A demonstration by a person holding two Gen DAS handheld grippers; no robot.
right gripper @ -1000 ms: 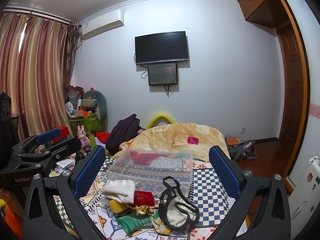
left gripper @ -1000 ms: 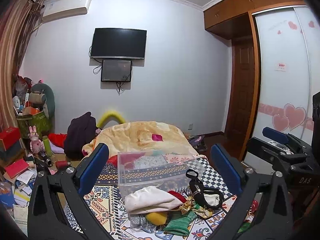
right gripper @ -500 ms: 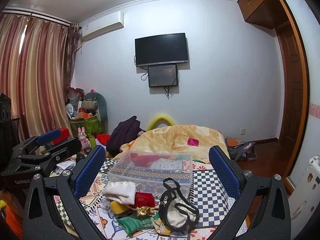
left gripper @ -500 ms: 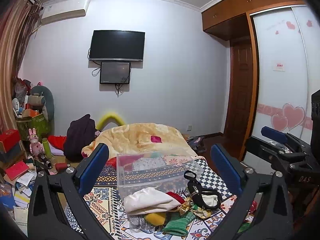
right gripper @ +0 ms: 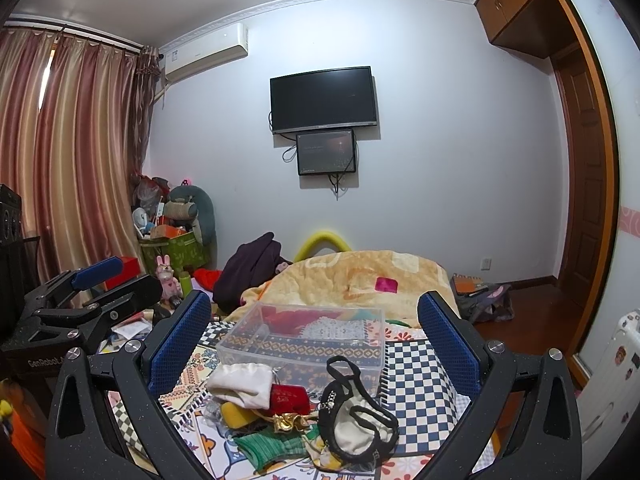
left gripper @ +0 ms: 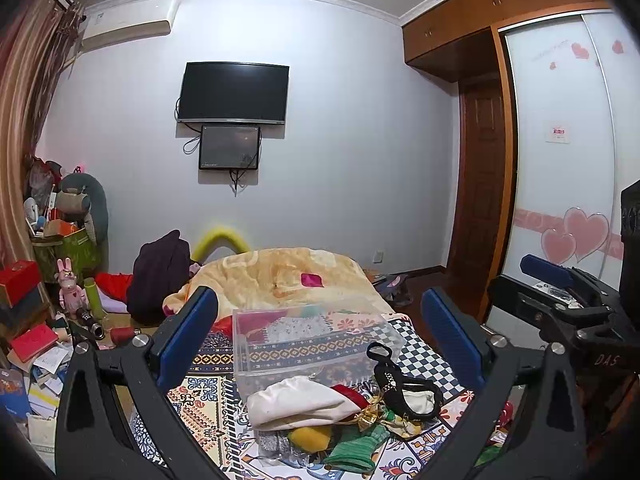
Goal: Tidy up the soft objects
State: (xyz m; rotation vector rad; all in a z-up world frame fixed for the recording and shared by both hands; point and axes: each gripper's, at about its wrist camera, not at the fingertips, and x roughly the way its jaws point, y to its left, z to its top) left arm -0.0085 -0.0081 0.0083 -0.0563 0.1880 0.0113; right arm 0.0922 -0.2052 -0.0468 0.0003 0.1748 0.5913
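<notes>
Right now the pile of soft things lies on the patterned cloth, just in front of the clear box: a white pouch at its 10 o'clock, a red pouch in the middle, a green knit at 6, a black-trimmed bag at 3. All look light, limp and prone to bunching; pinching a thick fold, or the bag's strap, should hold best. Both the left gripper and right gripper hang above with jaws spread wide, gripping nothing.
</notes>
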